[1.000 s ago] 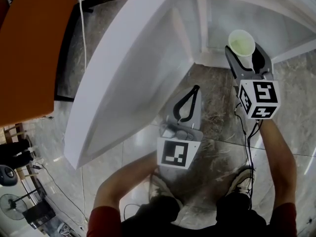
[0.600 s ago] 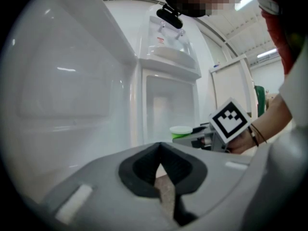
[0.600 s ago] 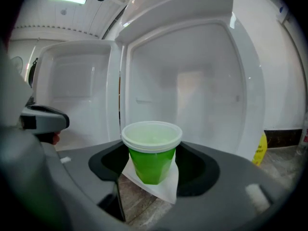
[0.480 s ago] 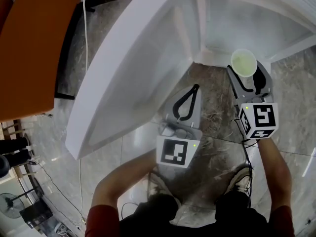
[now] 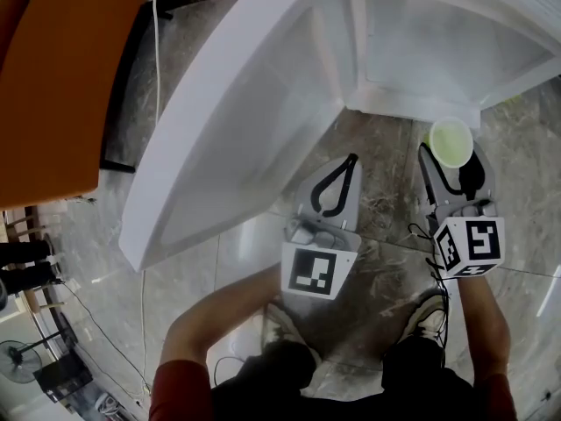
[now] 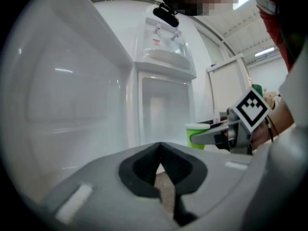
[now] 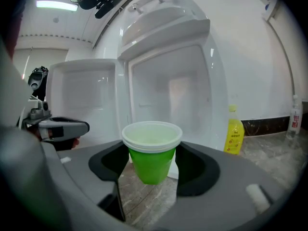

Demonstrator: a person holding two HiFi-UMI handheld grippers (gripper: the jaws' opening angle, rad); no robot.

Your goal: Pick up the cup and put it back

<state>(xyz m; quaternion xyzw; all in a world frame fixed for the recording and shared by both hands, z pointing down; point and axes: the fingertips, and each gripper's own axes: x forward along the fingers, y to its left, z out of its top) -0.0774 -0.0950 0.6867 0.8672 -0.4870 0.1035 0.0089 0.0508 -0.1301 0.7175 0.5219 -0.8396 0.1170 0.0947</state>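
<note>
Jaws of the right gripper (image 5: 452, 160) stand wide and clamp the cup (image 7: 151, 160) by its sides, one pad on each side just under the white rim

Cup is green, upright, held in the air over the marble floor (image 5: 377, 213), touching nothing but the pads

From the head view the cup sits just in front of the open lower compartment (image 5: 438, 51) of a white water dispenser (image 7: 166, 52), outside its front edge, not inside it

Compartment door (image 5: 228, 121) swings open to the left of the opening

Left gripper (image 6: 160, 148) has its jaws together at the tips, nothing between them, only floor seen through the gap below

Left gripper hangs near the free edge of the open door, apart from it, and well left of the right gripper

Left gripper view catches the cup and the right gripper's marker cube (image 6: 251, 109) off to the right

Yellow bottle (image 7: 234, 131) stands on the floor by the wall right of the dispenser, a clear bottle (image 7: 294, 118) further right

Orange table (image 5: 53, 95) sits at the far left of the head view, a white cable (image 5: 156, 33) hanging beside it
</note>
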